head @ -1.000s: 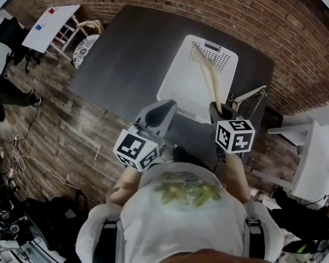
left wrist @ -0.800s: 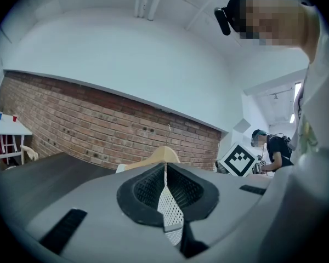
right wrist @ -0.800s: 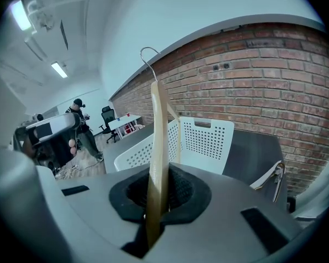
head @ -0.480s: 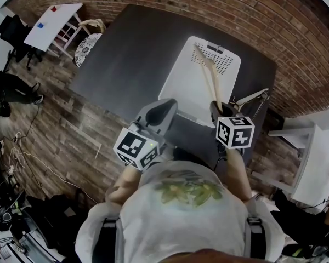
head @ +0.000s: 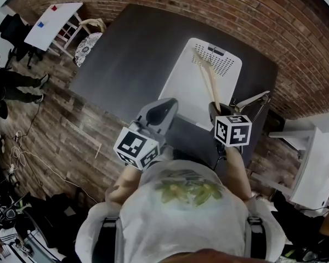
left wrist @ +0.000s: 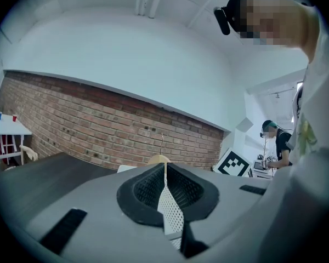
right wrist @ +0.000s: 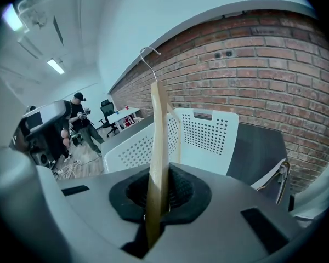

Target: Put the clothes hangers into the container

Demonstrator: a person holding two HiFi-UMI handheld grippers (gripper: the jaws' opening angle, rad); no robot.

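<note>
While the right gripper (head: 216, 109) is clamped down tight on one end of a wooden hanger (head: 208, 78), the rest of that hanger reaches out over the white perforated container (head: 178, 89), with its wire hook pointing toward the far wall. So it's over the container, gripped edge-on between the pads. I honestly can't tell whether any part of it is touching the inside.

The container sits on a dark table (head: 126, 48), toward the right side, close to the brick wall (head: 301, 43).

The left gripper (head: 163, 109) has its jaws pressed together with nothing in them. It hangs just in front of the container's near left corner, pointing out level across the table.

A second hanger (head: 251, 98), a pale one with a metal hook, lies on the table just to the right of the container, near the table's edge, apart from both grippers.
</note>
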